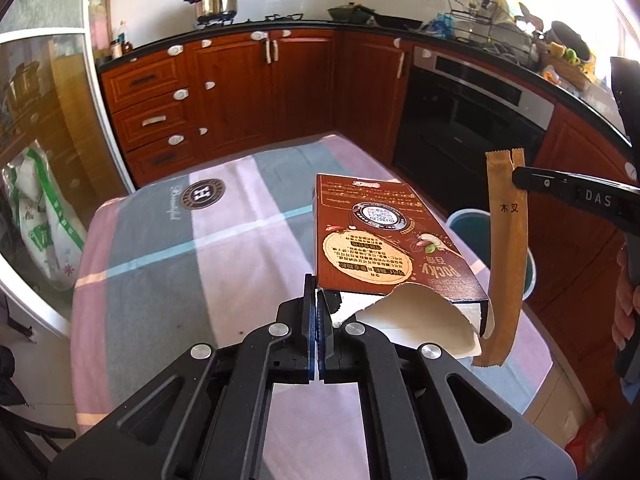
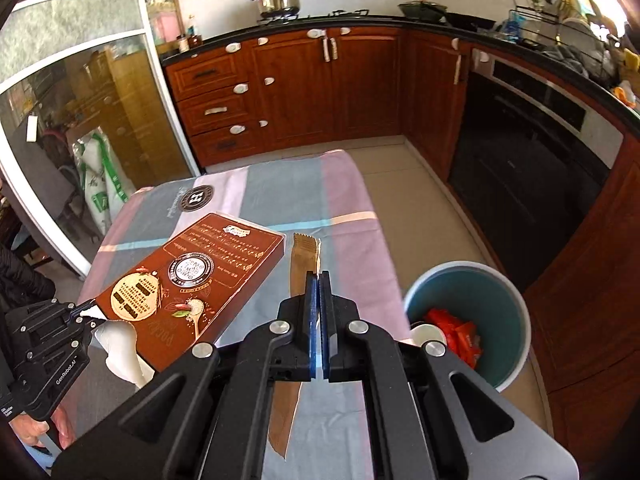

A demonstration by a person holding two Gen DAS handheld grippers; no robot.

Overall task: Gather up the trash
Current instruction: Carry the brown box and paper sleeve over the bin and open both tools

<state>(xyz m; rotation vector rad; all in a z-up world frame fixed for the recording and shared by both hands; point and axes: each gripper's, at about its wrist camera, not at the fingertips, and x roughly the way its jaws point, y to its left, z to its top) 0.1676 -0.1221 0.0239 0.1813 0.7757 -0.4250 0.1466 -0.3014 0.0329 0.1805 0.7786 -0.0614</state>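
Observation:
My left gripper is shut on a torn corner of a brown snack box, held up above the table; its white inner flap hangs open. In the right wrist view the same box hangs from the left gripper at the lower left. My right gripper is shut on a long brown paper wrapper, which dangles below the jaws. In the left wrist view this wrapper hangs from the right gripper at the right. A blue-lined bin stands on the floor to the right of the table.
The table wears a pink, grey and blue checked cloth. The bin holds red wrappers and a white cup. Red-brown cabinets, an oven and a glass sliding door ring the room. A hand shows lower left.

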